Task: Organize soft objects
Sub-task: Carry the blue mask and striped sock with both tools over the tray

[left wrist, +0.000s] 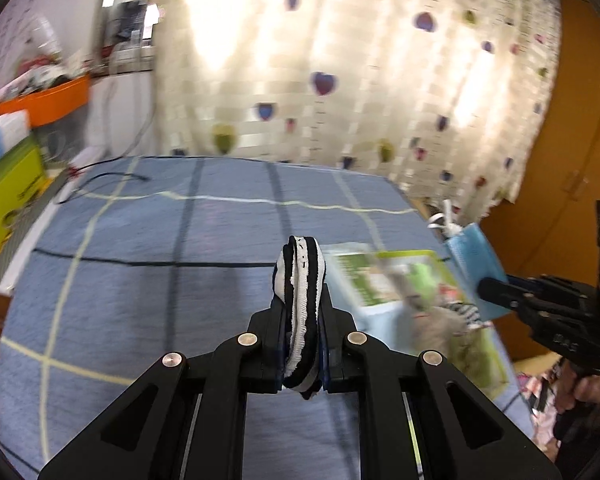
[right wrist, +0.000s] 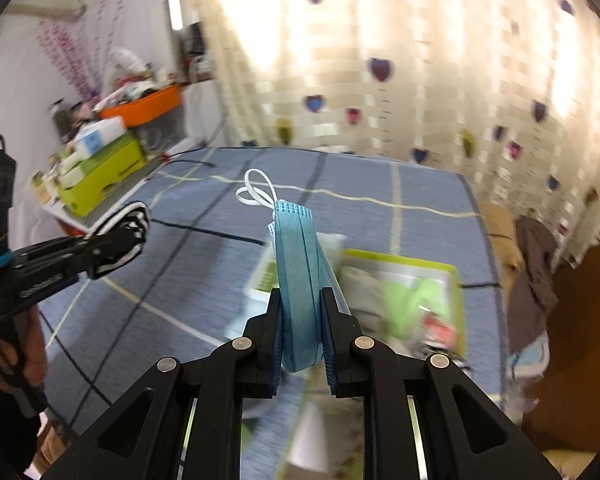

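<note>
While both hover over a blue grid-lined bedspread before a heart-print cream curtain, left gripper clamps a black-and-white striped sock, right gripper pinches a folded blue face mask.

Left wrist view: looks forward along the jaws of the left gripper, close above the blue checked bedspread, facing the heart-print curtain. Right wrist view: same heading from the right gripper. Shared: bedspread, curtain, and green-rimmed box ahead-right of both jaws; each view catches the other gripper.
</note>
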### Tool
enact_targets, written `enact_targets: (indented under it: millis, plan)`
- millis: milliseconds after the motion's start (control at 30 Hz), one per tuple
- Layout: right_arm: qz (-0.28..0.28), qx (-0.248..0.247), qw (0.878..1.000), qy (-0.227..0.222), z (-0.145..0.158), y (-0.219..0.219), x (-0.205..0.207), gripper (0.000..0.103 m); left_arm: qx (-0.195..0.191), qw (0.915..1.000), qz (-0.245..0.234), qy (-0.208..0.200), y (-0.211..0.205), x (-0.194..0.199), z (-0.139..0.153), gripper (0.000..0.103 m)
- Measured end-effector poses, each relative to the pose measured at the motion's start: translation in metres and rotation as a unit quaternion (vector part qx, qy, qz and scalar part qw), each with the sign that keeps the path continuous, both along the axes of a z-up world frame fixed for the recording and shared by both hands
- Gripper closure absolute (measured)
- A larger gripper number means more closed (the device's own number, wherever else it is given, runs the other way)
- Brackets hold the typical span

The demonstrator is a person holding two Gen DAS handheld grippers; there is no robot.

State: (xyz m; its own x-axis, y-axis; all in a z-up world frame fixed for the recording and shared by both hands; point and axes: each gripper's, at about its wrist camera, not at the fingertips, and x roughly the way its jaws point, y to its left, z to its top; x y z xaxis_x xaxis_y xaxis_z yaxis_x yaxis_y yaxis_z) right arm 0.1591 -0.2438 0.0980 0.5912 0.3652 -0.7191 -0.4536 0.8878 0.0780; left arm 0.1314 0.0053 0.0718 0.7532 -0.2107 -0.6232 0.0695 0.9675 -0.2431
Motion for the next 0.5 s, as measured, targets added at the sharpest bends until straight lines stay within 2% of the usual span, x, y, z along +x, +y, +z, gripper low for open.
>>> enact_targets:
  millis: [233,500]
  plan:
    - [-0.051,0.0,0.999,0.011,-0.013,-0.06,-0.005,0.087,-0.005,0.9978,-0.066,0.004,-0.067,0.005,0.004,0.09]
    - [-0.093,-0.007,0.994,0.048,-0.051,-0.104,-0.02,0.087,-0.029,0.9891,-0.134,0.053,-0.134,-0.002,-0.03,0.09]
